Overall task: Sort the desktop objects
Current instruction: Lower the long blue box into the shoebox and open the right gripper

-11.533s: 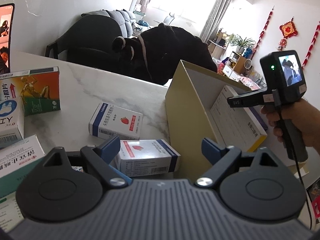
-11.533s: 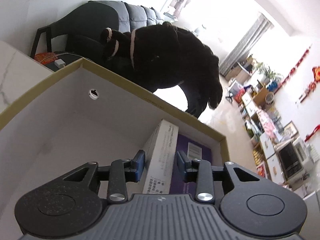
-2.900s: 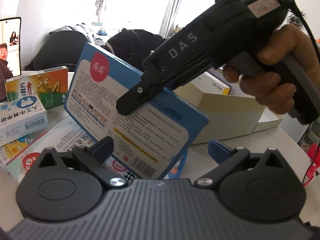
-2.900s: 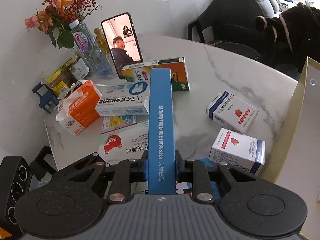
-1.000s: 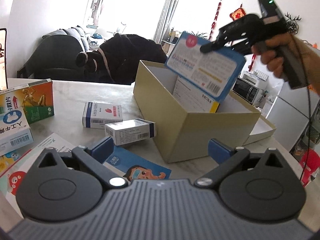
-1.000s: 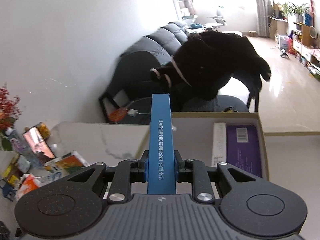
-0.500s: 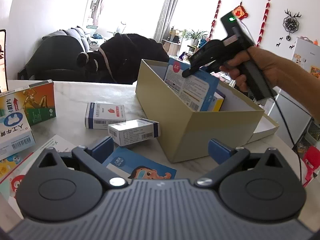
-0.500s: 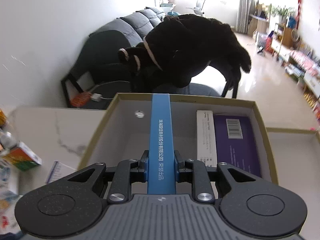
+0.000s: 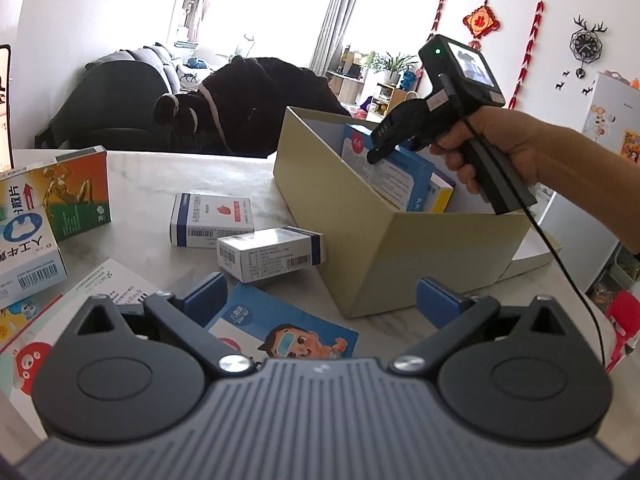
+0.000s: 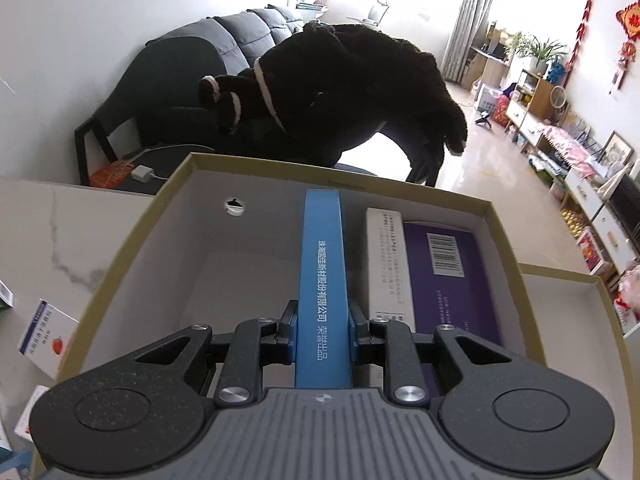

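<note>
Blue box (image 10: 322, 280) inside cardboard box (image 10: 168, 200).

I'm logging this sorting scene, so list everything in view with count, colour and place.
storage box: one, tan, on the table's right side.
blue box: one, held on edge inside the storage box.
purple box: one, in the storage box, right of the blue box.
white box: one, between the blue box and the purple box.
small cartons: two, white with blue ends, on the table.
cartoon pack: one, blue, flat near the left claw.
orange-green box: one, far left.
sofa: one, grey, behind.
left claw: open, empty.
right claw: shut on the blue box.
</note>
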The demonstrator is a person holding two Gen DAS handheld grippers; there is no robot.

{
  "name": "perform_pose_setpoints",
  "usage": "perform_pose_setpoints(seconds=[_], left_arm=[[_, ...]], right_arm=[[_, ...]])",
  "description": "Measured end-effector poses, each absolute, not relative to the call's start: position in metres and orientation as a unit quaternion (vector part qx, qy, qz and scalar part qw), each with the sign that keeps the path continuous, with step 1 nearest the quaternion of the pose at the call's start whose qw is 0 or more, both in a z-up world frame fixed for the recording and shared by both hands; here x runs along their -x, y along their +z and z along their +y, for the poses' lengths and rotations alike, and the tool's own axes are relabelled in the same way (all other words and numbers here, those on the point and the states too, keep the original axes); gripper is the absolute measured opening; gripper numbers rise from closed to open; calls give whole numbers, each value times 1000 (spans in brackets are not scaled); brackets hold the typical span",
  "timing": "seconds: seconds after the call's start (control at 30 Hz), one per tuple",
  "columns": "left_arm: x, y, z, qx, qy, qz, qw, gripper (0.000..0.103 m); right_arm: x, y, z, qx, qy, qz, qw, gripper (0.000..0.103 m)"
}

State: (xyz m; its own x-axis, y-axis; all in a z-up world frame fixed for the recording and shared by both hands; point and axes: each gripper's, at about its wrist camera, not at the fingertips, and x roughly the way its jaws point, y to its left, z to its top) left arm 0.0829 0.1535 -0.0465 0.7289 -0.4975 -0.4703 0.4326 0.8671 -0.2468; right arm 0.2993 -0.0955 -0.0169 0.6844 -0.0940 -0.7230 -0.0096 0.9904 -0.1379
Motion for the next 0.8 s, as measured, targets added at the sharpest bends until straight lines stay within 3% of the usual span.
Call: perform_pose_setpoints(seconds=[0.8], left_arm=[[-82,-49,154,64,-245,270,929,102]], right_arm=[[-296,16,-100,80,-12,363,928,28]])
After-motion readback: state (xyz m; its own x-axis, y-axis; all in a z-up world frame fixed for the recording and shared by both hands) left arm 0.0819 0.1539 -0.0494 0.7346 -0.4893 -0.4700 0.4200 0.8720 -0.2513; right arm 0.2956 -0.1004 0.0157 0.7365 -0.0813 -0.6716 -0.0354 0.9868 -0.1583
